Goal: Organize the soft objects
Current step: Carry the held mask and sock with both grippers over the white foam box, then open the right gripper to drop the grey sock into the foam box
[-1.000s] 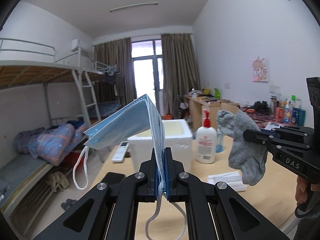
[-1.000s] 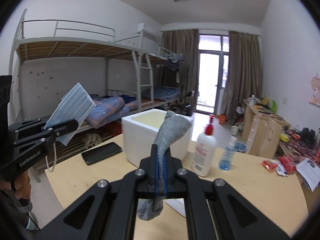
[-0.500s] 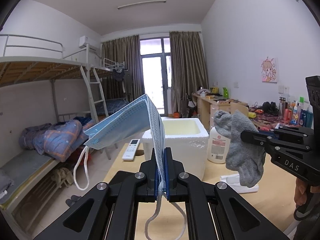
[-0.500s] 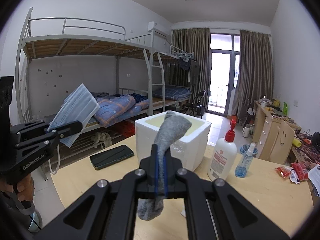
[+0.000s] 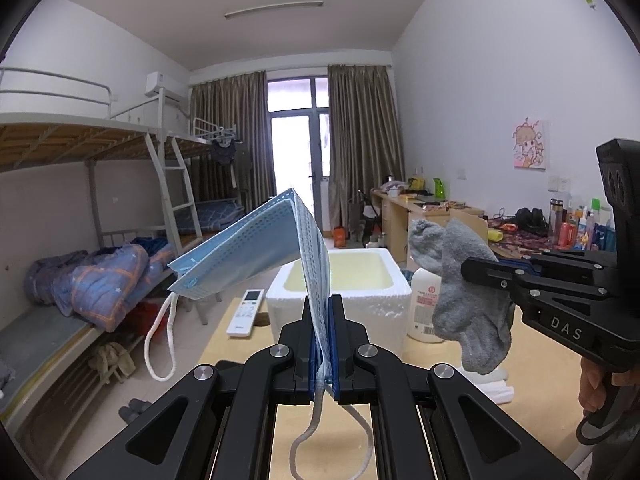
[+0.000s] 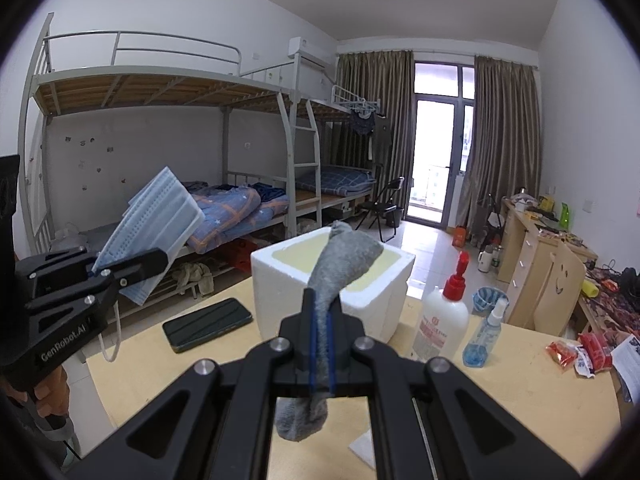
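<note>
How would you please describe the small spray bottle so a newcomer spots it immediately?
On the light wooden table, right of the white foam box, two bottles stand together. The small clear spray bottle is the outer one, beside the larger white red-topped pump bottle; only it holds blue liquid.

1. The left wrist view looked forward along its fingers, above the table (image 5: 536,364), toward the balcony door; the foam box (image 5: 340,292) stood near.
2. The right wrist view faced likewise; both shared the foam box (image 6: 332,288) and each other's gripper.
</note>
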`<state>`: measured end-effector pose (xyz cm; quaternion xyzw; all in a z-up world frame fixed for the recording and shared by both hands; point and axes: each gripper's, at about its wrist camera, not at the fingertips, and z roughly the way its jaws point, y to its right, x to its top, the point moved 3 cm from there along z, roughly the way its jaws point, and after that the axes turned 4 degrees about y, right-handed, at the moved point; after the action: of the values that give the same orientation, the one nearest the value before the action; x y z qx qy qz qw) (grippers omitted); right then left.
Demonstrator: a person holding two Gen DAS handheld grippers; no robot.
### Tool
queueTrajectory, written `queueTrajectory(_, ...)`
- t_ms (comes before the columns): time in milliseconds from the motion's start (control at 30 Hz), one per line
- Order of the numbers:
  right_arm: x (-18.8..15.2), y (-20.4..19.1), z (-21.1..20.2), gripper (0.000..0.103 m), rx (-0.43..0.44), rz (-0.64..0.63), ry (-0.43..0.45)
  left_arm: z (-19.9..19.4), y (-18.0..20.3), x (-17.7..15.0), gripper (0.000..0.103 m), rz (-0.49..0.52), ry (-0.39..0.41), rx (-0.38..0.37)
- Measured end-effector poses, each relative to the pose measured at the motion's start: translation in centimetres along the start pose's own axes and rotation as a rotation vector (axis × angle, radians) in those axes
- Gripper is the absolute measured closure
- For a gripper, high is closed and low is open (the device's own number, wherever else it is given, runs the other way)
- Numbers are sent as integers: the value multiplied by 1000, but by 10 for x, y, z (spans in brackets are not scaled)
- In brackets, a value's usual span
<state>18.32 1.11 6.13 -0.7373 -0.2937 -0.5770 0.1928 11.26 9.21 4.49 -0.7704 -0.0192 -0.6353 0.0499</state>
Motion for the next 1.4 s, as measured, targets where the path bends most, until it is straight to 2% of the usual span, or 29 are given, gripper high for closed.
queueTrajectory(267, 25, 10, 17, 97, -27, 12, 23, 28, -7, 21, 98, -3, 10, -30)
queueTrajectory(600, 47, 17, 46, 97, -47, -36, 30, 62, -19, 30, 98, 0, 0, -15)
queueTrajectory(1000, 47, 32, 102, 97, -15, -5, -24, 84, -39, 34, 98, -2, 4, 40)
queueTrajectory(1400, 44, 27, 136, 97, 40, -14, -52, 86, -55, 29, 98, -18, -23, 102)
